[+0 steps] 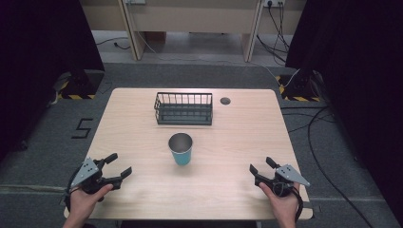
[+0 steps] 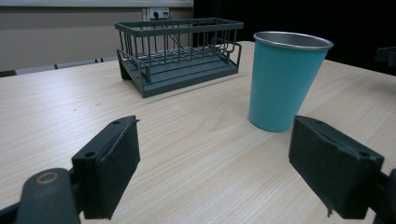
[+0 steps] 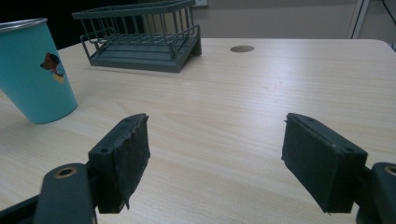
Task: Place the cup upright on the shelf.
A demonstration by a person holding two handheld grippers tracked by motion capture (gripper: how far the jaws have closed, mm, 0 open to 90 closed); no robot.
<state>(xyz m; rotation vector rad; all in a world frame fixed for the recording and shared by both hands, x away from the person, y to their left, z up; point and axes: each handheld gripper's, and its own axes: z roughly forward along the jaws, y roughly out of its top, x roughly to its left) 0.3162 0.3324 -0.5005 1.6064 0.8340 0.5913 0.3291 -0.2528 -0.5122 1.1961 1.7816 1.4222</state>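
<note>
High view. A light wooden table (image 1: 142, 123) carried two containers. Item one: a teal cup (image 1: 181, 149) with a metal rim, upright near the table's middle, its inside showing bare metal with nothing seen in it. Item two: a dark wire basket (image 1: 183, 108), just beyond the cup toward the far edge, apart from it, with no contents visible through its bars. A small round grommet (image 1: 225, 100) sat in the tabletop to the right of the basket. The left gripper (image 1: 119, 165) was held at the near left corner, jaws spread apart and holding nothing, aimed toward the cup. The right gripper (image 1: 261, 165) was held at the near right edge, jaws likewise spread and empty. Both stood well apart from the cup, one on either side.

Left gripper view. The two black jaws rose from the bottom with a wide gap between them and bare tabletop showing in that gap. The teal cup (image 2: 285, 84) stood ahead and to the right, upright on the table, not touched. The wire basket (image 2: 180, 53) lay farther back, its slatted floor empty as far as could be seen.

Right gripper view. The jaws stood wide apart, with nothing between them. The teal cup (image 3: 35, 70) stood at the far left, bearing a small printed figure on its wall. The wire basket (image 3: 142, 37) lay behind it, nothing visible inside. The grommet (image 3: 242, 48) showed beyond, on the open tabletop.
</note>
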